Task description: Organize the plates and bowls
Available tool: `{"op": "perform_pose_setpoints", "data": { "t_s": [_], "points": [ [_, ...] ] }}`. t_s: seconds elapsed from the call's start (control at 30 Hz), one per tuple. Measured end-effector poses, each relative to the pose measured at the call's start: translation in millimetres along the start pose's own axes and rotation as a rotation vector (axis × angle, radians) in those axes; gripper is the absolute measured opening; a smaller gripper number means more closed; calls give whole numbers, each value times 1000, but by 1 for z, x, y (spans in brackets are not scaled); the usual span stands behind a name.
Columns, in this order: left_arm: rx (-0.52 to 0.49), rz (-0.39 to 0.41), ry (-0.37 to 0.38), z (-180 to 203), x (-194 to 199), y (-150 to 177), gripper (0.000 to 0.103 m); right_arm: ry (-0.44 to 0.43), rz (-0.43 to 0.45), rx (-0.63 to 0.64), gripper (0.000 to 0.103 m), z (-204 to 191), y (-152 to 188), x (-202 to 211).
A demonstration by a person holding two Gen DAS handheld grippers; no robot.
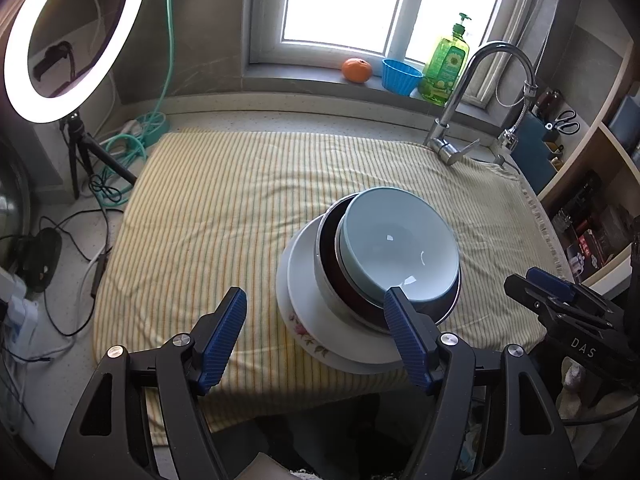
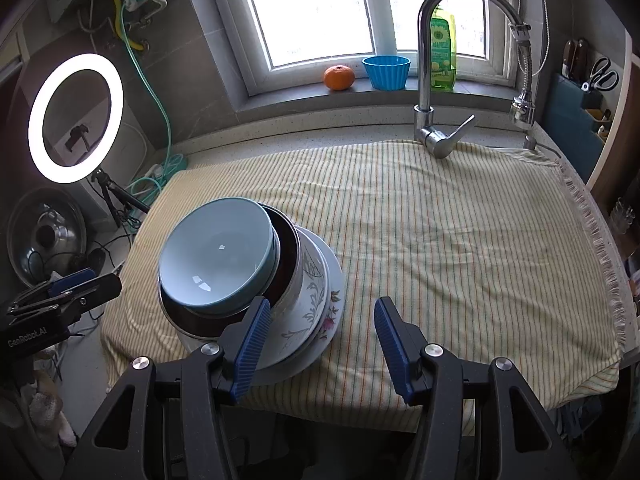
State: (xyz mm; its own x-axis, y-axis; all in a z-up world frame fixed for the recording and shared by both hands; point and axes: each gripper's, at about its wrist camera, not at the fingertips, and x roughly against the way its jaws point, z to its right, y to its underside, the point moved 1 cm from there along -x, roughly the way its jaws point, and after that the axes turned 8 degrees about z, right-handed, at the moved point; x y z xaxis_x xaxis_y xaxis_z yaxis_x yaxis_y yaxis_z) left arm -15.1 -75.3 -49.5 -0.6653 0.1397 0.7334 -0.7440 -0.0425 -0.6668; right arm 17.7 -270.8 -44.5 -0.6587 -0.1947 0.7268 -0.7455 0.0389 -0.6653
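Holding my left gripper [image 1: 316, 340] and right gripper [image 2: 318, 346] apart and empty, I am flanking the nested pale-blue ceramic bowl [image 1: 400, 248], leaning inside a dark-lined steel bowl [image 1: 332, 264] on 2 white floral plates [image 1: 304, 320].

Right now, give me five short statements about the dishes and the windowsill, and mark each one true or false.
1. The pale blue bowl sits on top of the stack. True.
2. The stack rests on a striped cloth. True.
3. The left tongs are clamped on the flowered plate. False: they stand open, gripping nothing.
4. An orange lies on the windowsill beside a blue cup. True.
5. The tap is running. False: no water shows.
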Motion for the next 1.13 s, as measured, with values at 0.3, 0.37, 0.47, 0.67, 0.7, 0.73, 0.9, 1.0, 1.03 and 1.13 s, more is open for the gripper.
{"op": "perform_pose_setpoints", "data": {
  "t_s": [0.3, 0.37, 0.47, 0.67, 0.7, 0.73, 0.9, 1.0, 1.03, 1.13],
  "points": [
    [3, 1, -3, 1, 1, 0, 71, 0, -4, 1, 50, 0, 0, 0],
    [2, 3, -4, 1, 1, 1, 71, 0, -5, 1, 50, 0, 1, -1],
    [3, 0, -2, 2, 1, 1, 71, 1, -9, 1, 50, 1, 3, -1],
    [3, 0, -3, 2, 1, 1, 71, 5, -15, 0, 50, 2, 5, -2],
    [3, 1, -3, 2, 0, 1, 71, 5, -15, -1, 50, 2, 5, -2],
    [2, 0, -3, 2, 0, 1, 71, 6, -15, -1, 50, 2, 5, -3],
    [3, -1, -5, 2, -1, 0, 71, 8, -25, 1, 50, 4, 4, -5],
    [2, 5, -12, 1, -2, -1, 71, 8, -33, 0, 50, 5, 5, -7],
    [4, 6, -14, 1, -2, -1, 71, 9, -35, -1, 50, 5, 5, -8],
    [10, 6, -21, -1, -3, -3, 71, 7, -38, -6, 50, 5, 5, -9]
  ]
}}
